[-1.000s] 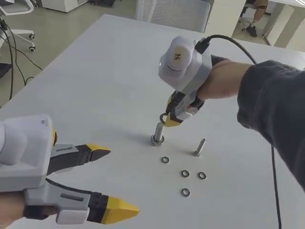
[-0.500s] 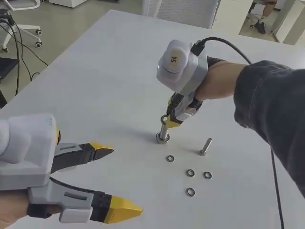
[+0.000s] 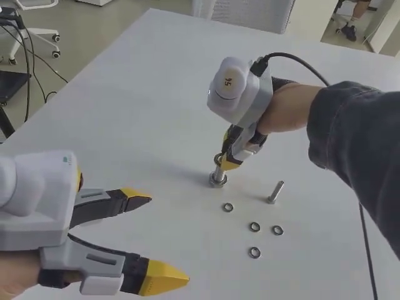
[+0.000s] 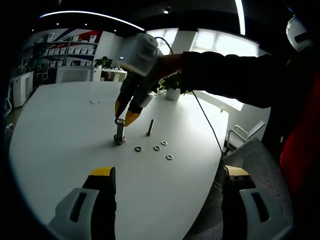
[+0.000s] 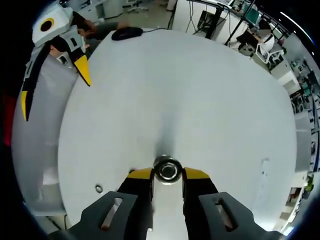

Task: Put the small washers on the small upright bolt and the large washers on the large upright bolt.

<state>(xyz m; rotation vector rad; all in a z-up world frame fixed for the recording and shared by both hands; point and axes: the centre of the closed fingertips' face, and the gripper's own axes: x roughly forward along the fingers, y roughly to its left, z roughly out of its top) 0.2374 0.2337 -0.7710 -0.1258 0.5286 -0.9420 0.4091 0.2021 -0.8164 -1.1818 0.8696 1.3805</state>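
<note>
Head view: downturned right gripper (image 3: 223, 160) grips washer (image 3: 217, 159).

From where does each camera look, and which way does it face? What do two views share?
Head view: from the person's head, forward and down at the table; left gripper, right gripper and a sleeve show.
Left gripper view: along its open jaws, across the table, at the right gripper and large bolt.
Right gripper view: downward on the large washer between its own jaws; the left gripper shows upper left.
Shared: head and left gripper views show the small bolt and four loose washers.
</note>
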